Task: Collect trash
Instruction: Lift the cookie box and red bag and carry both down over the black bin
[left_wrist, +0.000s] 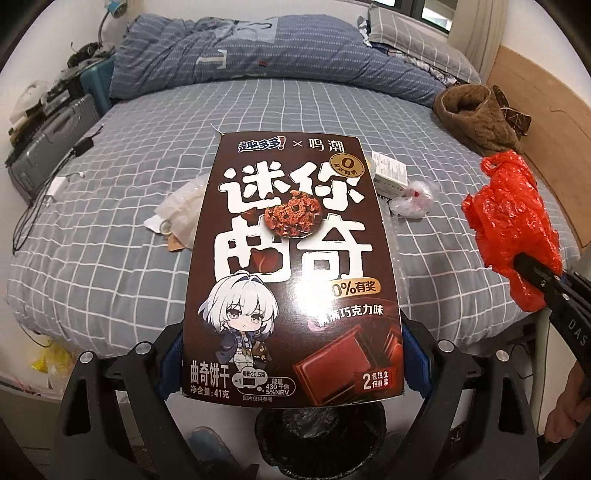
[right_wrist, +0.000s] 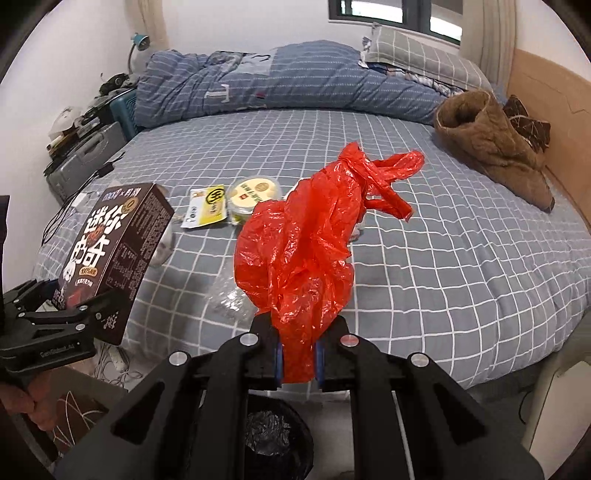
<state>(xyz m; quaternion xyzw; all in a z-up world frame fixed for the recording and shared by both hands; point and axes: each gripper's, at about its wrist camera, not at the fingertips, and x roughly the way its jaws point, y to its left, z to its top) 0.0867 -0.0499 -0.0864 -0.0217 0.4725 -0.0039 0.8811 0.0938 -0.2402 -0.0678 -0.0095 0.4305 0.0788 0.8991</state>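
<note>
Checked bed — brown boot, suitcase

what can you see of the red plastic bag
The red plastic bag is thin, glossy, crinkled film, bunched into a loose wad with its handle loops sticking out at the top. The right gripper holds it with the jaws shut on its lower end, lifted off the bed, above the black-lined bin. Nothing else touches it.

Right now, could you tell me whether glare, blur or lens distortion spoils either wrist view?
Left wrist view: a pale sheen crosses the cookie box and washes out some print; the bed bulges barrel-like. Right wrist view: small highlights on the red plastic bag; straight sheet lines curve toward the dark corners. Both look sharp.
</note>
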